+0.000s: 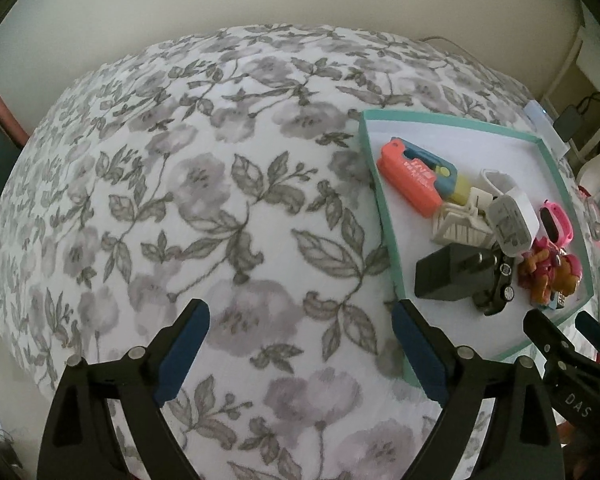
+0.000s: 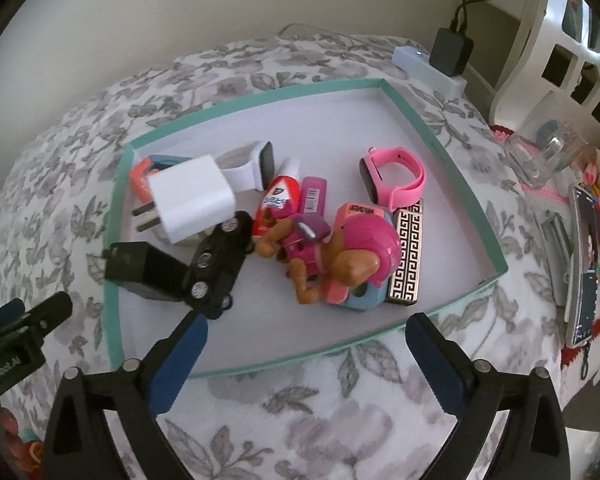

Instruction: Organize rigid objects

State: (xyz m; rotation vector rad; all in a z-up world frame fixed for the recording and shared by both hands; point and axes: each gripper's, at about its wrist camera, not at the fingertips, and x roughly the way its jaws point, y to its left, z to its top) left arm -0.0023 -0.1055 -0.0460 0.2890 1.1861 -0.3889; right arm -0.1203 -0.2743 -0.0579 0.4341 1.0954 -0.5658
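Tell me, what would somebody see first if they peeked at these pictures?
Probably the teal-edged tray on the flowery bedspread, heaped with small things. Near the front lies a toy pup in a pink helmet, with a pink watch behind it and a white charger to the left, above a black toy car. Both grippers, left and right, are open and empty.

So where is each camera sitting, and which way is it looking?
Left wrist view: sits on the left claw, looking forward over the flowery bedspread; its own open fingers show, with the teal tray off to the right and the right claw's tips at the right edge.
Right wrist view: sits on the right claw, looking straight into the teal tray; its own open fingers show, with the left claw at the left edge.
Both share: the tray, the black toy car, the white charger.
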